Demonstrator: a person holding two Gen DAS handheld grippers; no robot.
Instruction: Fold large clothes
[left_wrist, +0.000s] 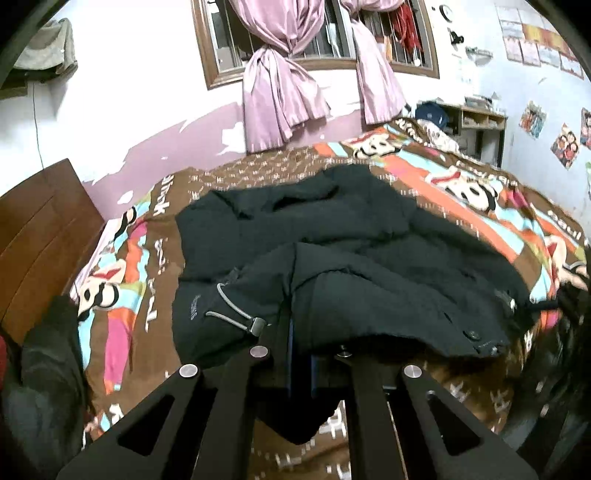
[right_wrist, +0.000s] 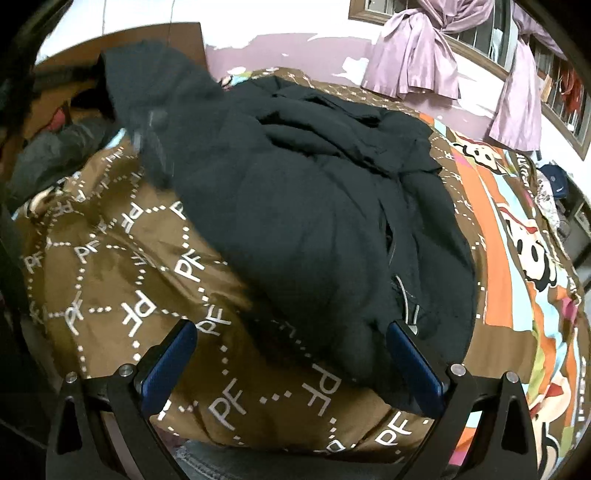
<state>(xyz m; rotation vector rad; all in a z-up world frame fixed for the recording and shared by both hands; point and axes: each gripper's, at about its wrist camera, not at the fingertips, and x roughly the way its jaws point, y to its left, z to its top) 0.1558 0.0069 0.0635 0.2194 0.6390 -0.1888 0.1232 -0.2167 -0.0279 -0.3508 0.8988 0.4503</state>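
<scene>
A large black jacket (left_wrist: 332, 236) lies spread and partly folded on the patterned bed cover (left_wrist: 122, 295). It has a grey drawcord with a toggle (left_wrist: 236, 314). My left gripper (left_wrist: 301, 354) is shut on the jacket's near edge, with black cloth draped over and under its fingers. In the right wrist view the same jacket (right_wrist: 314, 192) is heaped across the bed, one end lifted at the far left. My right gripper (right_wrist: 291, 362) is open with blue pads (right_wrist: 170, 362) wide apart, just above the brown cover (right_wrist: 129, 280) at the jacket's near edge, holding nothing.
A wooden headboard (left_wrist: 40, 236) stands at the left, with dark clothes (left_wrist: 44, 369) piled beside it. Pink curtains (left_wrist: 280, 85) hang at the barred window behind the bed. A shelf unit (left_wrist: 476, 122) stands at the far right corner.
</scene>
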